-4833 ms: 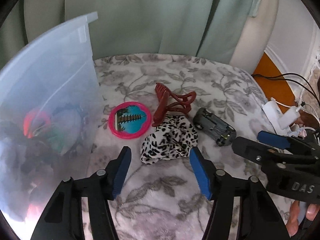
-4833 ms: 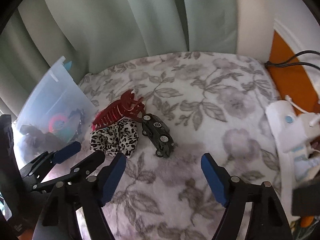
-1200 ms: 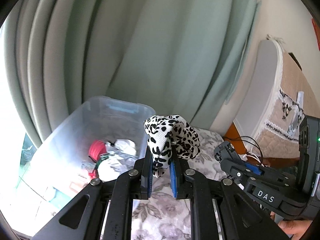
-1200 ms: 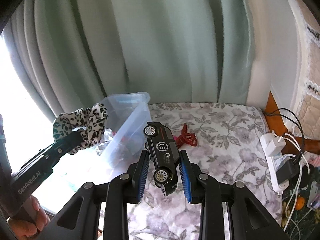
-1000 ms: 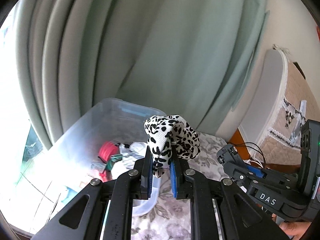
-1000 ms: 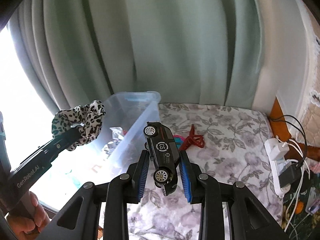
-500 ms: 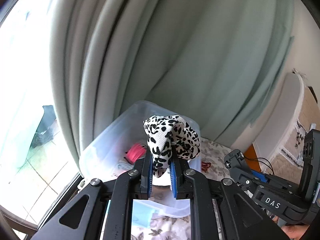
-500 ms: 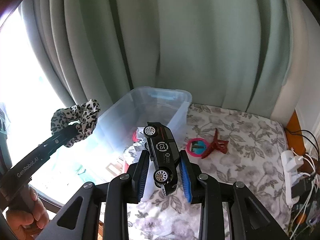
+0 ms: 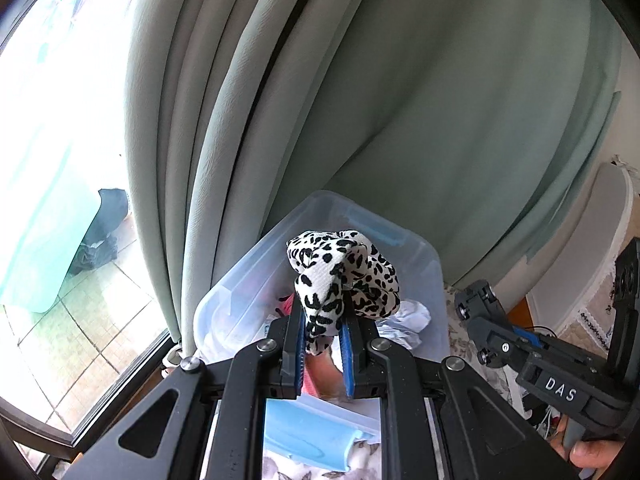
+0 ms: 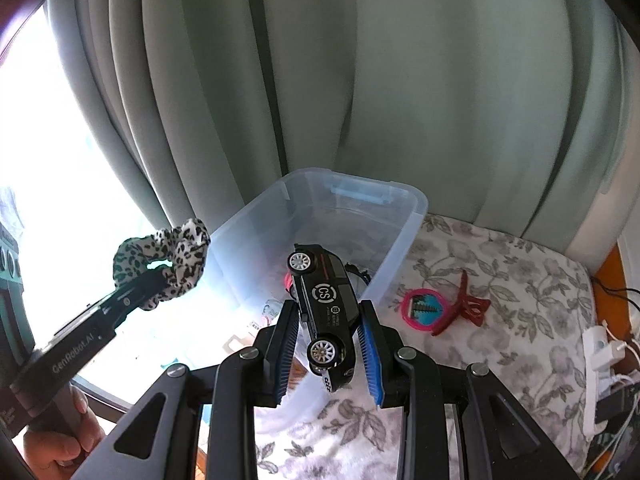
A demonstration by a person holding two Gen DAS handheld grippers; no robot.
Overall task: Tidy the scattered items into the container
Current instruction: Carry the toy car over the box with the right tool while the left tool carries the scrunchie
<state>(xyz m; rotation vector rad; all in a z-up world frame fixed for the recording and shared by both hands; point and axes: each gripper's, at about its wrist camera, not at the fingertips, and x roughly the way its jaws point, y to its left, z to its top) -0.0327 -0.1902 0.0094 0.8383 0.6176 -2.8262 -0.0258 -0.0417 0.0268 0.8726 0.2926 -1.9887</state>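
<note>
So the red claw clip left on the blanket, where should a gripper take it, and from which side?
Judging from the right wrist view, grip the red claw clip across its narrow spine, coming from above. It lies flat beside the pink mirror, teeth spread toward the wall side, so the spine is probably the firmest hold.

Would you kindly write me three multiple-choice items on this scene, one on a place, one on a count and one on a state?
1. Where does the round pink-framed mirror lie?
A. in the clear plastic bin
B. on the floral blanket beside the dark red claw clip
C. in the right gripper

2. How many car wheels show?
A. two
B. four
C. none

3. What is the left gripper doing?
A. open, empty
B. shut on the leopard-print fabric scrunchie
C. shut on the black toy car

Answers: 1 B, the mirror lies by the clip on the blanket. 2 A, the car is side-on. 3 B, the left gripper pinches the scrunchie above the bin.
</note>
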